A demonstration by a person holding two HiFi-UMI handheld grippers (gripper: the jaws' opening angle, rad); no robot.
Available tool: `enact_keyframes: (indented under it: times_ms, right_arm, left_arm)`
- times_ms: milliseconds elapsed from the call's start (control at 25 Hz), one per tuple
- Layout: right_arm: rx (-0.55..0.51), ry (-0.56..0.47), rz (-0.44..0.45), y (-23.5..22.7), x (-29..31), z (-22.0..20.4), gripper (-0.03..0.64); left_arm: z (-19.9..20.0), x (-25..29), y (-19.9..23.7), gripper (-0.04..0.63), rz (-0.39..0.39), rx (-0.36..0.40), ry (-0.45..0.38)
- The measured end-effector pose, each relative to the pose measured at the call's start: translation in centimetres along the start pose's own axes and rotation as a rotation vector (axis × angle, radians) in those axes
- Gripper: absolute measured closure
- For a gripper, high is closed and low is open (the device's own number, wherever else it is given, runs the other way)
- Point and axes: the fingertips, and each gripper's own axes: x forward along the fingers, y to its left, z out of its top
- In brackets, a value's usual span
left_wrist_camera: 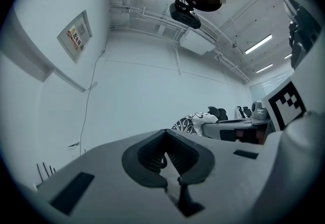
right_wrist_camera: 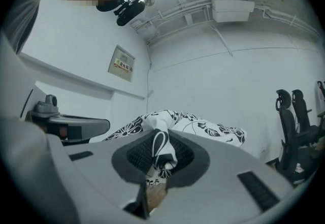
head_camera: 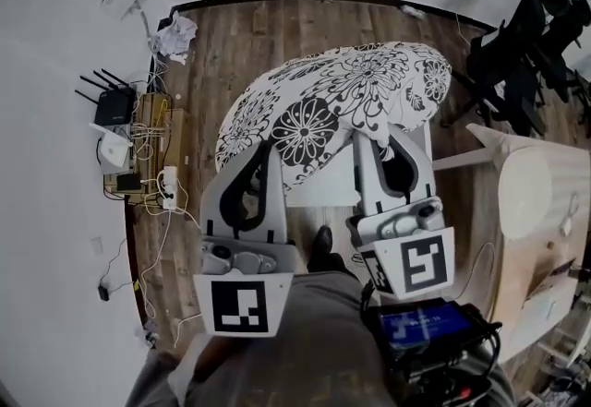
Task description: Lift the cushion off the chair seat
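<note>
The black-and-white flowered cushion (head_camera: pixel 332 105) hangs raised over the white chair seat (head_camera: pixel 325 185). My right gripper (head_camera: pixel 374 139) is shut on a fold of its near edge; in the right gripper view the bunched fabric (right_wrist_camera: pixel 161 153) sits pinched between the pads and the cushion spreads out beyond them. My left gripper (head_camera: pixel 266 149) reaches the cushion's lower left edge in the head view. In the left gripper view its jaws (left_wrist_camera: pixel 165 154) stand together with no fabric showing between them, and the cushion (left_wrist_camera: pixel 190 122) appears small, off to the right beside the other gripper.
A router (head_camera: pixel 114 107), boxes and tangled cables lie by the left wall, with crumpled paper (head_camera: pixel 175 34) behind them. Black office chairs (head_camera: pixel 531 36) stand at the back right. A pale wooden table (head_camera: pixel 526 202) is at the right. The person's shoe (head_camera: pixel 321 246) is under the seat's front.
</note>
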Motion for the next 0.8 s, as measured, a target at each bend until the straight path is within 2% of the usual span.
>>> enact_keyframes:
  times_ms: [40,80,120,200,480,800]
  right_arm:
    - [0.037,0.085,0.020,-0.4,0.1,-3.6,0.578]
    - [0.061,0.133,0.032,-1.0,0.8,-6.8,0.578]
    - [0.073,0.147,0.037,-1.6,2.0,-9.1,0.578]
    - [0.077,0.133,0.042,-2.2,3.8,-10.8,0.578]
    - [0.023,0.037,0.065,-0.2,4.4,-6.1,0.577]
    - [0.002,0.004,0.065,0.6,4.2,-4.4,0.575]
  left_arm:
    - [-3.6,0.3,-0.3,0.589,0.020,-0.042,0.083]
    - [-6.7,1.2,-0.2,0.589,0.033,-0.067,0.127]
    - [-8.9,2.5,0.2,0.589,0.040,-0.075,0.135]
    - [-10.5,4.3,1.2,0.589,0.048,-0.072,0.113]
    - [-6.4,3.7,3.0,0.589,0.077,-0.056,0.008]
    - [-4.4,3.4,4.2,0.589,0.099,-0.039,-0.040]
